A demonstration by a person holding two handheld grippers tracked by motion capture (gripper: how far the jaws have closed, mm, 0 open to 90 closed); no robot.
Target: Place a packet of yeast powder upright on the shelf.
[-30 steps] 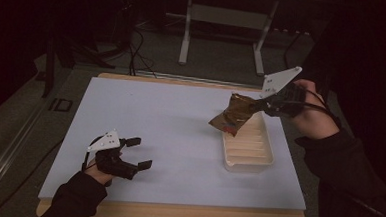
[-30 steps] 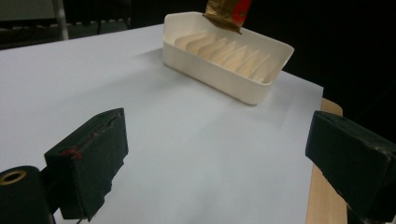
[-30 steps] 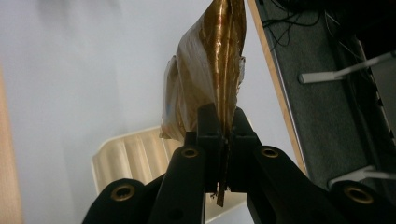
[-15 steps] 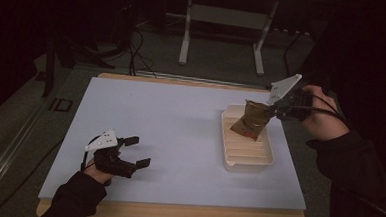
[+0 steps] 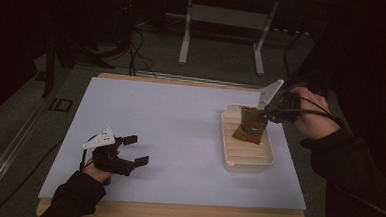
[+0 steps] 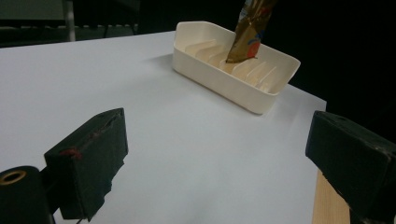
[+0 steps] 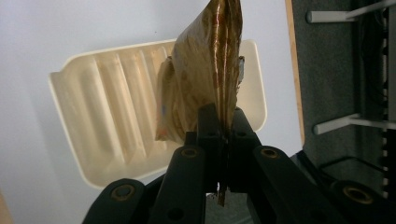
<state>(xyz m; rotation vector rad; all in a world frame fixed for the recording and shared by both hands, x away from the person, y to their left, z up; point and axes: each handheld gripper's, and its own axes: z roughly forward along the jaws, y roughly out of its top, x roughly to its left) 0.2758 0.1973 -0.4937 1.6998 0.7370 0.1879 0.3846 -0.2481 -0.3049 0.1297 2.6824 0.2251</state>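
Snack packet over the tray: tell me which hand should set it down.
Right. The right gripper is clamped on the packet, hanging into the tray. The left gripper is open, far across the table.

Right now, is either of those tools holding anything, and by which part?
The right tool pinches a brown foil packet by its top edge, its bottom in the cream tray. The left tool is open, holding nothing.

no readable text, label, brand or number anywhere. on the brown packet (image 7: 205, 79), only glossy printed patterning and a small red patch, too blurred and creased to make out as words. on the floor mat (image 5: 58, 104) left of the desk (image 5: 179, 138), a pale mark resembling letters, too dim to read.
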